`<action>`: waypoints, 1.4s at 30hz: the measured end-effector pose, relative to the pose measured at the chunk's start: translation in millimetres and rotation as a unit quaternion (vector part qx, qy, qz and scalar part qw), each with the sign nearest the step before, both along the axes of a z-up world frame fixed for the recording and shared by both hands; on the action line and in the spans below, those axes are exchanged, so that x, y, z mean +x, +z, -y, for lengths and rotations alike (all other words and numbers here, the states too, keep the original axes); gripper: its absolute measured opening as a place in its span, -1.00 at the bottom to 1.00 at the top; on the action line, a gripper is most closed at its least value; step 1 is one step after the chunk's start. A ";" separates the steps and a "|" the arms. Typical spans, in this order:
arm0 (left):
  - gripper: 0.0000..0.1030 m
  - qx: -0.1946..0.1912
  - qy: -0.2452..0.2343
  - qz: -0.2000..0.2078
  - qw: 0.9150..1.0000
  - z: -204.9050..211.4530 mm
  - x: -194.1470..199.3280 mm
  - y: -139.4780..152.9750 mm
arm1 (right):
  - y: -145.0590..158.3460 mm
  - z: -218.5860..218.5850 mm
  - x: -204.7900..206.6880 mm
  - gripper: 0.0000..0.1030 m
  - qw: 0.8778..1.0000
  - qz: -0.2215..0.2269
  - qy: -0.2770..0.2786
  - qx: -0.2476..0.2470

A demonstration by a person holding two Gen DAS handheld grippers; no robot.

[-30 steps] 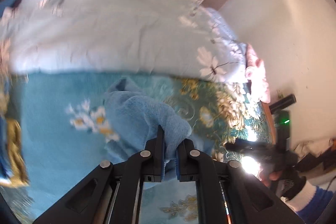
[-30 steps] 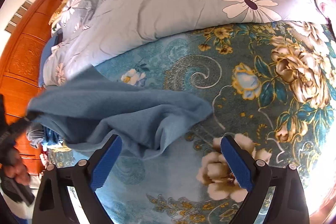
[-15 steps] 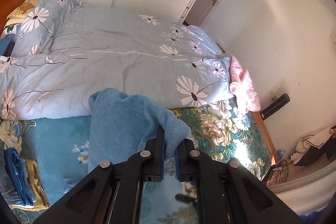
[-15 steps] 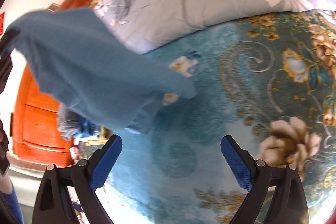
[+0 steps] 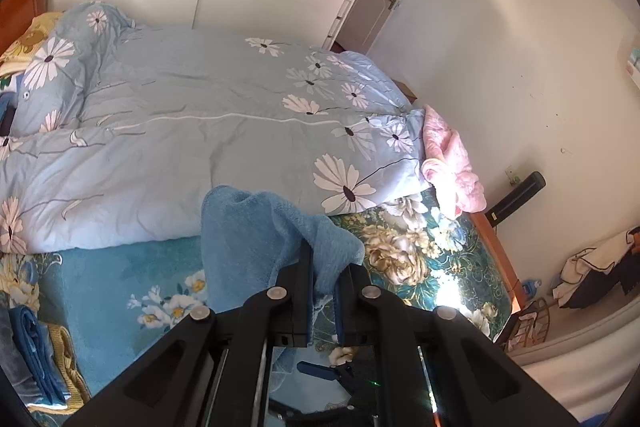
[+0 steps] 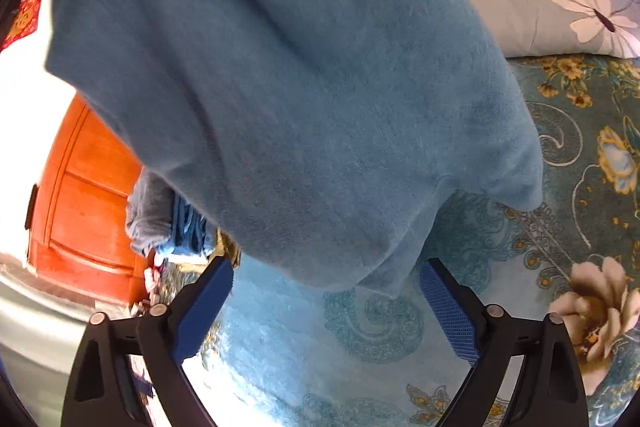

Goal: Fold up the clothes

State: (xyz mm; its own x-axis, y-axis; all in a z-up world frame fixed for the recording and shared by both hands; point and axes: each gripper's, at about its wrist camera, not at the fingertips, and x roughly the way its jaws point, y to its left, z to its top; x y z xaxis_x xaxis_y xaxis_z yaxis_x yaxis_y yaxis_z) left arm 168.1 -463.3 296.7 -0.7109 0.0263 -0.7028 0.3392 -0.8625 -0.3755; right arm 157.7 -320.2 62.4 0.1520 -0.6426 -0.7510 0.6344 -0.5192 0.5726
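Blue fleece garment pinched between jaws of left hand-held gripper, hanging above bed; right hand-held gripper spread wide, empty, garment draped just ahead of it.

A home bedroom: bed with daisy-print duvet, wooden headboard

Hanging cloth is blocking the right side; bedspread is lying open below

The blue garment is filling the space ahead of the right gripper, whose fingers are standing wide apart; the floral bedspread beneath is lying bare; the daisy duvet is walling the far side; folded clothes are crowding the left edge.
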 end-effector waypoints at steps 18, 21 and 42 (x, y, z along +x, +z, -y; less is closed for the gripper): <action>-0.85 -0.021 0.039 -0.012 0.999 16.8 68.4 20.5 | 113.1 -69.8 -87.3 -0.92 0.989 -0.115 -0.094 -0.017; -0.85 -0.019 0.025 -0.010 0.999 8.9 86.9 21.1 | 163.6 -91.5 -94.5 -0.92 0.982 -0.164 -0.093 -0.028; -0.83 0.040 -0.099 0.134 0.985 -63.2 136.6 -42.3 | 237.3 -168.9 -12.9 -0.92 0.976 -0.212 0.000 0.043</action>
State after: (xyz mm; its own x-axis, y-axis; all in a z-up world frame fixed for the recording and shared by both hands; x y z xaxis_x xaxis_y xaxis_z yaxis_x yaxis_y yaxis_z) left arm 304.8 -400.0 254.4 -0.4747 0.2091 -0.8550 0.2637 -0.8929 -0.3648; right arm 144.8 -151.3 299.7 -0.1831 -0.5745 -0.7978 0.8052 -0.5532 0.2136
